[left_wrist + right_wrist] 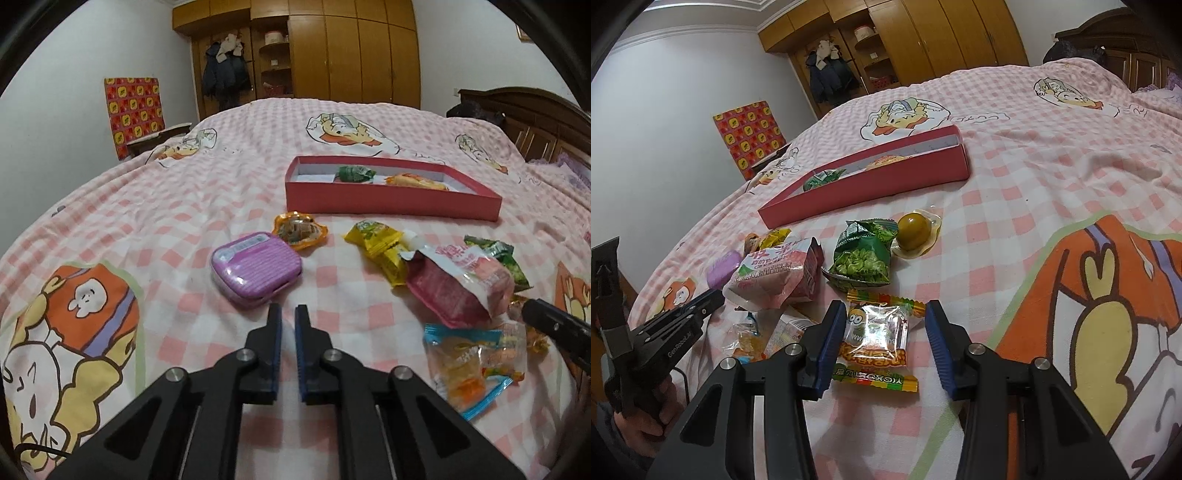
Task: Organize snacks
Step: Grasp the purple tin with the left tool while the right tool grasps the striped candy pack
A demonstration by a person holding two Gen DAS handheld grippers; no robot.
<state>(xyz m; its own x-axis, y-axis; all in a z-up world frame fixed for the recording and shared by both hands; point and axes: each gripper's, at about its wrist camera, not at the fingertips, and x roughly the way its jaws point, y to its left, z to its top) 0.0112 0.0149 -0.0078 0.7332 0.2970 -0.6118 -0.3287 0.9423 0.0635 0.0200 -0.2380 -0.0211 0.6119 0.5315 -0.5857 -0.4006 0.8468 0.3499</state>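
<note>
In your left wrist view, your left gripper [288, 314] hangs over the checked bedspread [147, 206] with its jaws drawn narrow, only a slim gap between the blue pads, and nothing sits in that gap. The purple tin [256, 268] lies just ahead of the tips and a little to their left, apart from them. Beyond it rests an orange-rimmed packet [300, 230], and farther back the red box [391, 199] already holds a green packet [355, 173] and an orange one [417, 181]. To the right you see a yellow packet [380, 247], a pink pouch [458, 288] and a clear blue-edged bag [469, 363], with your right gripper's tip at the frame edge. In your right wrist view, your right gripper [886, 317] stands with jaws wide, and the clear candy packet [877, 336] lies flat between them, close to the left pad and clear of the right one. Ahead lie a green pea bag [862, 254], a wrapped egg [916, 232] and the pink pouch, with the red box behind.
</note>
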